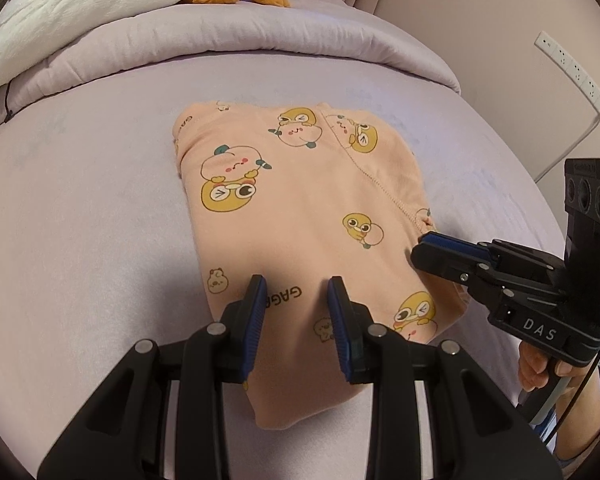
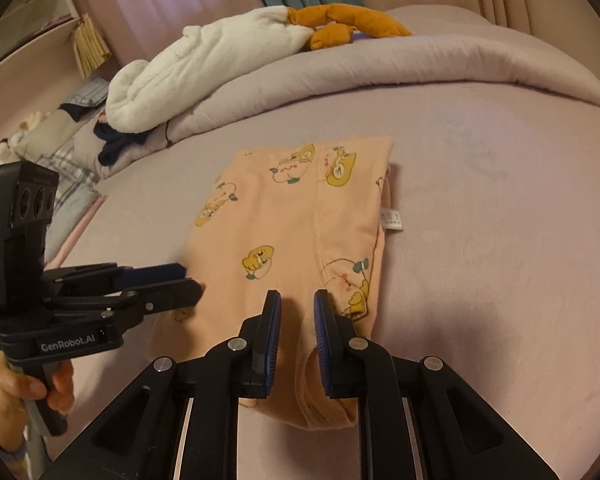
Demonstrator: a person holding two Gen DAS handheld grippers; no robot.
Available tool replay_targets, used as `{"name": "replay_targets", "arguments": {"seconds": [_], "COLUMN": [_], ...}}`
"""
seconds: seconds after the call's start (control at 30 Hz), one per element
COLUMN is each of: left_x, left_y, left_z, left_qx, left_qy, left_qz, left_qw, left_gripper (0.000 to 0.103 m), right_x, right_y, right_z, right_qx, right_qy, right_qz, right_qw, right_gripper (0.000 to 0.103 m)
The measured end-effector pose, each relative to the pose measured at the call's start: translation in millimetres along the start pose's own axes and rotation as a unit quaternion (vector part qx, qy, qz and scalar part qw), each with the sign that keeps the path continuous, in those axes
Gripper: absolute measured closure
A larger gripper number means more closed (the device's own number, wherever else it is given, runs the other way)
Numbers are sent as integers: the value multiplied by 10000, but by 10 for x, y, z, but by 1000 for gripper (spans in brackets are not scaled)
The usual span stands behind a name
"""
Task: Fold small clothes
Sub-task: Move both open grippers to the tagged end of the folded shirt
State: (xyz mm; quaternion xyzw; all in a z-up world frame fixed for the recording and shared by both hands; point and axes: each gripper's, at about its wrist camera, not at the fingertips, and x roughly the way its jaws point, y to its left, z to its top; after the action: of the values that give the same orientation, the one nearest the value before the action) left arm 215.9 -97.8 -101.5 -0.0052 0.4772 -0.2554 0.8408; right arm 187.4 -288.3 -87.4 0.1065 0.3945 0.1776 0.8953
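A small peach garment (image 1: 300,200) printed with yellow cartoon ducks lies folded in a compact rectangle on the lilac bed sheet (image 1: 80,220). It also shows in the right wrist view (image 2: 292,232), with a white care label at its right edge. My left gripper (image 1: 296,292) is open, its fingers spread over the garment's near end, holding nothing. My right gripper (image 2: 297,304) is open over the garment's near right corner; in the left wrist view it (image 1: 428,248) sits at the garment's right edge. The left gripper shows in the right wrist view (image 2: 188,280) at the garment's left edge.
A rolled lilac duvet (image 1: 220,40) runs across the far side of the bed. A white plush blanket (image 2: 204,68) and an orange soft toy (image 2: 340,24) lie on it. Folded clothes (image 2: 60,132) are stacked at the far left. A power strip (image 1: 572,72) hangs on the right wall.
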Motion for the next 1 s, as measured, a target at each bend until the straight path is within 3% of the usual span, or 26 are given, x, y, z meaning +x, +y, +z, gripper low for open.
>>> {"name": "replay_targets", "arguments": {"seconds": [0.83, 0.97, 1.0], "left_x": [35, -19, -32], "left_y": [5, 35, 47], "left_z": [-10, -17, -18], "left_qx": [3, -115, -146], "left_qy": [96, 54, 33], "left_qz": [20, -41, 6], "left_qw": [10000, 9999, 9999], "left_gripper": [72, 65, 58], "right_x": [-37, -63, -88], "right_y": [-73, -78, -81], "right_z": [-99, -81, -86], "right_qx": [354, 490, 525], "right_qy": [177, 138, 114], "right_qz": [75, 257, 305], "right_qw": [9992, 9984, 9981], "right_gripper": [87, 70, 66]}}
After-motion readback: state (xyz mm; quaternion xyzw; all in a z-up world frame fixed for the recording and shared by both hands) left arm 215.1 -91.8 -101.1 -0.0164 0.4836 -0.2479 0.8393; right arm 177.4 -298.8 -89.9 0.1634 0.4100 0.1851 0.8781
